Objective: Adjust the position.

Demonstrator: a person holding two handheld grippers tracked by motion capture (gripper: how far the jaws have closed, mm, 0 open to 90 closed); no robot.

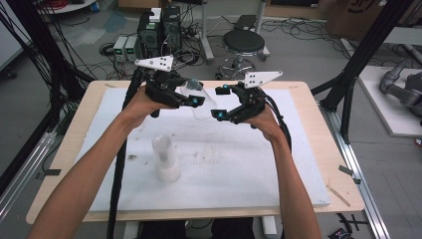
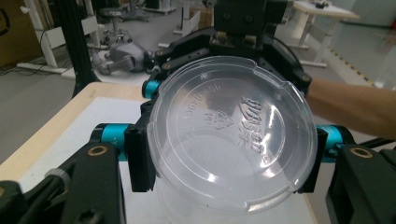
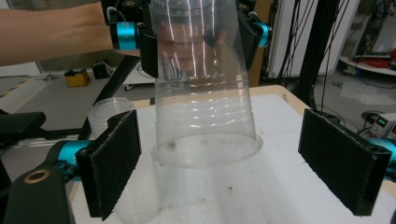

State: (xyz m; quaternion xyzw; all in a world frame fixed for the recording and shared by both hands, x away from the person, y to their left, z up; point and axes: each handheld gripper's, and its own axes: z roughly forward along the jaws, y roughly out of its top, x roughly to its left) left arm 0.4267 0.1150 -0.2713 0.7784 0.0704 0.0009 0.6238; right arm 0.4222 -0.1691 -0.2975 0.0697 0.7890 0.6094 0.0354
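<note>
On the table [image 1: 298, 174], one cup stack [image 1: 165, 159].

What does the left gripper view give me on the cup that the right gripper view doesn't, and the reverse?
Left gripper view alone: the embossed base of the clear plastic cup, clamped between the left gripper pads. Right gripper view alone: the cup's side wall and downward-facing rim above the white mat, the right gripper jaws wide apart on either side of it, and a stack of cups behind. Both show the same inverted cup held near its base.
</note>
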